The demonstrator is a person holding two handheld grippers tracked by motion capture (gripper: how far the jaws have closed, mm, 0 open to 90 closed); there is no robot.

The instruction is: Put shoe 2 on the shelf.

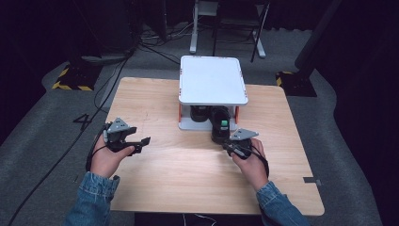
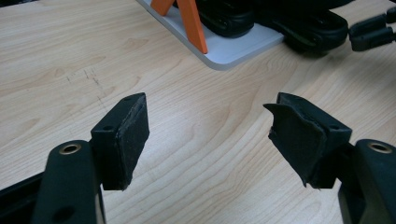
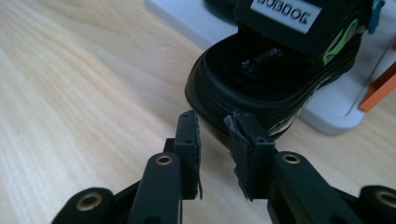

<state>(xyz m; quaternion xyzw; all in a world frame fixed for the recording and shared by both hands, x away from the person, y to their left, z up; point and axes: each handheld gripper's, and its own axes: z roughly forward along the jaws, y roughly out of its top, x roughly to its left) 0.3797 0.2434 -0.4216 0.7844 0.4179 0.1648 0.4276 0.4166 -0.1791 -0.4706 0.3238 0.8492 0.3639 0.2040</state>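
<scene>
A black rubbery sandal (image 3: pixel 275 88) with a thick rounded sole, a white label strap and green trim lies on the pale wood-grain table (image 1: pixel 188 174), at the grey shelf's (image 1: pixel 214 80) front edge. It sits at twelve o'clock, just beyond the right gripper (image 3: pixel 215 135), whose frayed pads stand narrowly apart, gripping nothing. The left gripper (image 2: pixel 210 140) stands wide open, well apart at nine o'clock.
</scene>
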